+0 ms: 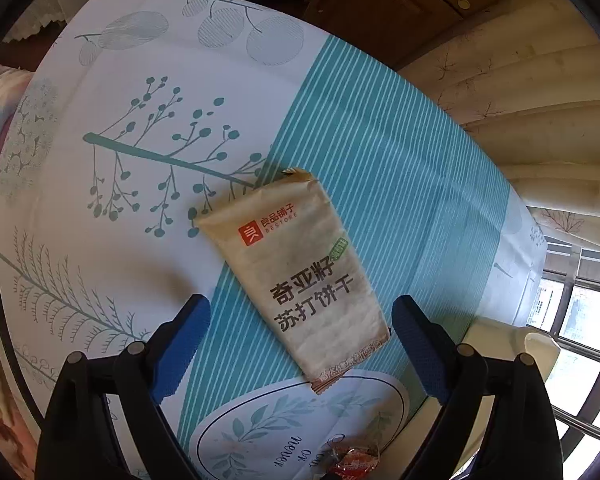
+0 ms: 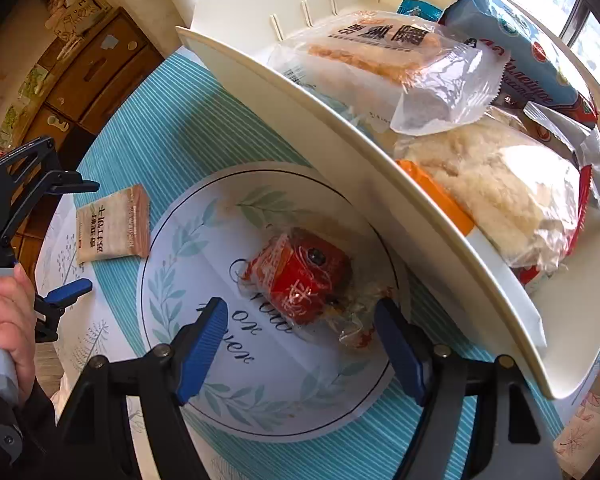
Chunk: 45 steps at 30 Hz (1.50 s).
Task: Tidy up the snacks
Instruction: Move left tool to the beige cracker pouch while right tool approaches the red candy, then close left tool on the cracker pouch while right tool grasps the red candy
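Flat cracker packet (image 1: 296,268) between the wide-open left gripper (image 1: 300,344) fingers — light, crinkly, breakable inside, so pinch gently across the middle. Red snack (image 2: 300,280) just ahead of the right gripper (image 2: 300,344), also spread open — soft and slippery, best squeezed at the fat part.

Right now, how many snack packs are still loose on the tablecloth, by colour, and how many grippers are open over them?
Beige cracker pack: 1, lying flat between the left gripper's fingers, untouched.
Red snack pack: 1, lying ahead of the right gripper, beside the white tray.
Open grippers: 2.
Total loose packs: 2.
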{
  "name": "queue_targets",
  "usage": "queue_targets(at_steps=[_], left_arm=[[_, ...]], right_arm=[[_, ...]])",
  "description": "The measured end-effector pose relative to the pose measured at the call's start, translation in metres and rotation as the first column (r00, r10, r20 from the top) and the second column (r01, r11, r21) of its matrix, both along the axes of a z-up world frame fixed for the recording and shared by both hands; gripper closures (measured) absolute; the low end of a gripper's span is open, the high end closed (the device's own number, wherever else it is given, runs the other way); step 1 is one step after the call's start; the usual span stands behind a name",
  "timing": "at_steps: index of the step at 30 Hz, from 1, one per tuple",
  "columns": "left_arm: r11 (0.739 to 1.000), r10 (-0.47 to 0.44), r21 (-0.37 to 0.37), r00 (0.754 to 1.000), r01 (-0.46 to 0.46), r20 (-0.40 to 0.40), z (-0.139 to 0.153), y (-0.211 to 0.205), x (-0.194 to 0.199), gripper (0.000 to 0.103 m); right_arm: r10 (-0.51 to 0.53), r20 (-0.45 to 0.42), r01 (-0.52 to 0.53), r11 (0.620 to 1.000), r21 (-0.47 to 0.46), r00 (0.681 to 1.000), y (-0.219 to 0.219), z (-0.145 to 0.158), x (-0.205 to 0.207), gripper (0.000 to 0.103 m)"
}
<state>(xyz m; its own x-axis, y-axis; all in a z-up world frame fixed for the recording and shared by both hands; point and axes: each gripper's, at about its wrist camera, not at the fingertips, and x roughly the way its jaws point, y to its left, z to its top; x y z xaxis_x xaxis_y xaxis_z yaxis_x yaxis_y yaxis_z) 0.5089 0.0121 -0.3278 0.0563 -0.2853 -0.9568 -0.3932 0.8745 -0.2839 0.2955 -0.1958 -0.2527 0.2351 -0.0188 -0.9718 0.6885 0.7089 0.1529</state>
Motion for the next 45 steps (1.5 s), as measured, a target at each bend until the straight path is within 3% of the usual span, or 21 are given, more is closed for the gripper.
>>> queue_targets(at_steps=[9, 21, 24, 28, 30, 31, 32, 36, 45], left_arm=[[0.994, -0.058, 0.095, 0.998, 0.058, -0.007, -0.007, -0.028, 0.015, 0.008], [0.946, -0.14, 0.29, 0.989, 0.147, -0.044, -0.019, -0.08, 0.023, 0.01], [0.946, -0.138, 0.292, 0.99, 0.143, -0.038, -0.017, -0.081, 0.021, 0.015], [0.949, -0.117, 0.291, 0.993, 0.121, -0.031, -0.011, -0.067, 0.019, 0.032], [0.953, -0.121, 0.278, 0.992, 0.122, -0.022, -0.01, -0.06, 0.017, 0.035], [0.954, -0.121, 0.273, 0.992, 0.121, -0.015, -0.009, -0.059, 0.017, 0.036], [0.955, -0.124, 0.272, 0.992, 0.122, -0.011, -0.009, -0.059, 0.016, 0.038], [0.957, -0.128, 0.262, 0.992, 0.127, -0.014, -0.005, -0.051, 0.008, 0.042], [0.963, -0.127, 0.234, 0.991, 0.131, -0.033, -0.01, -0.021, -0.02, 0.046]], right_arm=[[0.021, -0.049, -0.022, 1.0, -0.005, 0.999, 0.002, -0.009, 0.011, 0.027], [0.047, -0.04, -0.048, 0.998, -0.03, 0.998, 0.0, -0.011, 0.025, 0.047], [0.055, -0.043, -0.057, 0.998, -0.034, 0.998, -0.001, -0.011, 0.027, 0.047], [0.063, -0.039, -0.064, 0.998, -0.026, 0.997, -0.004, -0.011, 0.03, 0.05], [0.078, -0.025, -0.079, 0.996, -0.031, 0.997, -0.003, -0.008, 0.027, 0.072], [0.085, -0.018, -0.085, 0.996, -0.019, 0.996, -0.005, -0.009, 0.027, 0.092], [0.092, -0.017, -0.092, 0.996, 0.005, 0.996, -0.007, -0.011, 0.028, 0.096], [0.089, -0.01, -0.089, 0.995, 0.039, 0.996, -0.015, -0.013, 0.027, 0.101], [0.076, -0.012, -0.075, 0.995, 0.061, 0.997, -0.015, -0.017, 0.014, 0.101]])
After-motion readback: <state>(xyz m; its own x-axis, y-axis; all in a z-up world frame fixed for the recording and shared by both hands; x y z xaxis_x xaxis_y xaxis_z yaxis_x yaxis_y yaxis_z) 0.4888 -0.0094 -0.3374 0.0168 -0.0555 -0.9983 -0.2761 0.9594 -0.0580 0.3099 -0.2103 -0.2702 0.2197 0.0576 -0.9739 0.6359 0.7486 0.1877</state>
